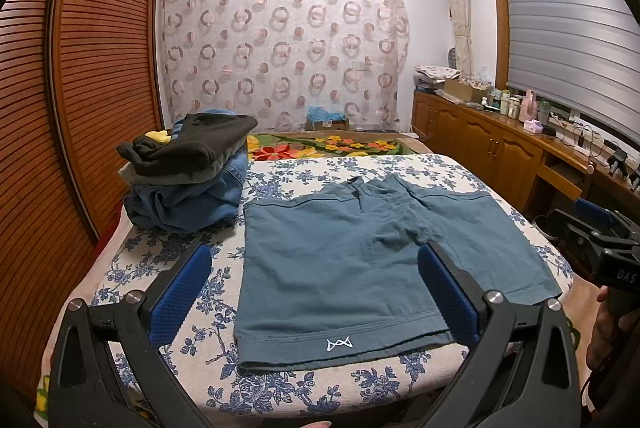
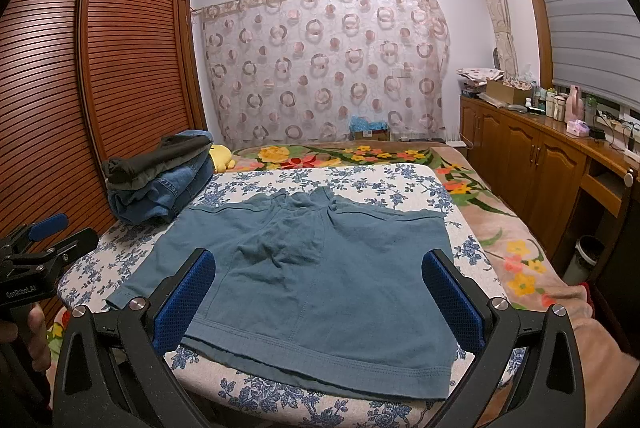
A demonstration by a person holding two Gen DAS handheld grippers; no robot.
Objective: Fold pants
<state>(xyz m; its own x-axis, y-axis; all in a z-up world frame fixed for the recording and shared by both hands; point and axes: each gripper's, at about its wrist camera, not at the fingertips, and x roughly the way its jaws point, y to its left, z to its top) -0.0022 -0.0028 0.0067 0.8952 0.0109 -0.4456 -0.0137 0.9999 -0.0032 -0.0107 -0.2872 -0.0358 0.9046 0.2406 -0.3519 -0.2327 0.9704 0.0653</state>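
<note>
Teal-blue shorts (image 1: 352, 260) lie flat on a blue-flowered board (image 1: 280, 384), leg hems toward me, waistband far; they also show in the right wrist view (image 2: 320, 268). My left gripper (image 1: 314, 292) is open and empty, hovering over the left leg's hem. My right gripper (image 2: 318, 298) is open and empty, hovering over the right leg's hem. The right gripper also shows at the right edge of the left wrist view (image 1: 600, 240), and the left gripper at the left edge of the right wrist view (image 2: 40, 252).
A pile of folded jeans and dark clothes (image 1: 188, 172) sits at the board's far left corner. The board (image 2: 400, 184) rests on a bed with a flowered blanket (image 2: 500, 240). A louvred wardrobe (image 1: 80, 88) stands on the left, wooden cabinets (image 2: 540, 164) on the right.
</note>
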